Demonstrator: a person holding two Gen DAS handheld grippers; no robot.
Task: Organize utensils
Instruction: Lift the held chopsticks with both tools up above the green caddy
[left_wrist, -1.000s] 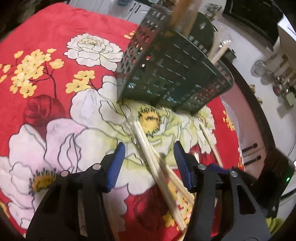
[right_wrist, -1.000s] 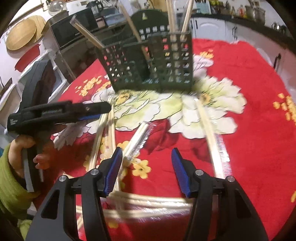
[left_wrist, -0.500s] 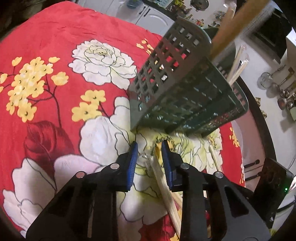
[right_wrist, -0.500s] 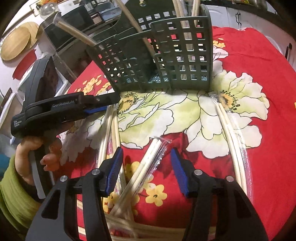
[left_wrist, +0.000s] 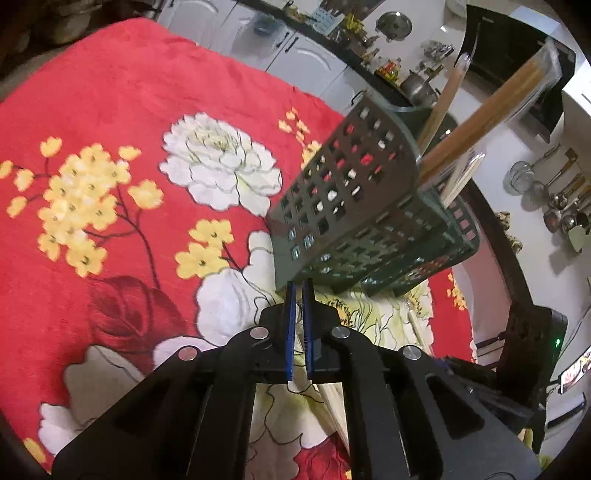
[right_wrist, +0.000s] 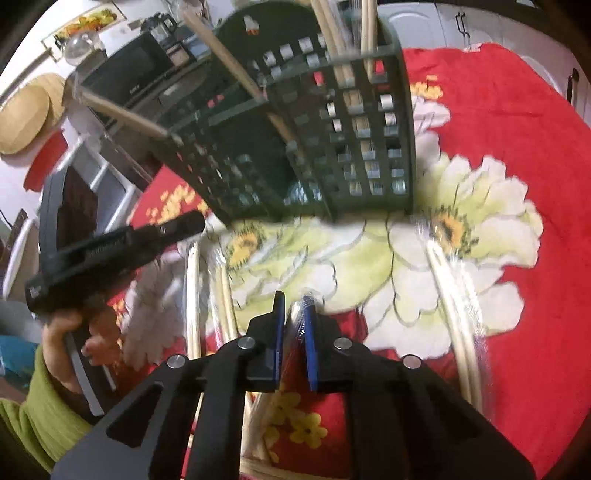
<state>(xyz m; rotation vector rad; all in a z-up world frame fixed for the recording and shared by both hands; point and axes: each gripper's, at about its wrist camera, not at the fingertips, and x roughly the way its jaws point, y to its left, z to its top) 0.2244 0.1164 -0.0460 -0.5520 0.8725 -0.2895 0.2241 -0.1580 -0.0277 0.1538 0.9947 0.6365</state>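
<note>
A dark green perforated utensil basket (left_wrist: 362, 214) stands on the red flowered cloth and holds several wrapped chopstick pairs (left_wrist: 480, 118); it also shows in the right wrist view (right_wrist: 332, 147). My left gripper (left_wrist: 298, 291) is shut on a wrapped chopstick pair (left_wrist: 332, 406) right in front of the basket's base. My right gripper (right_wrist: 293, 302) is shut on another wrapped chopstick pair (right_wrist: 258, 413) that runs back under the fingers. The left gripper (right_wrist: 110, 251) shows at the left of the right wrist view.
More wrapped chopstick pairs lie on the cloth: one at the right (right_wrist: 458, 317), others at the left (right_wrist: 192, 295). The red cloth (left_wrist: 92, 129) spreads wide to the left of the basket. The table edge (left_wrist: 495, 236) curves behind the basket, with kitchen counters beyond.
Both grippers closed from open onto wrapped chopstick pairs. Both moved forward toward the basket, which now looks larger and nearer.
</note>
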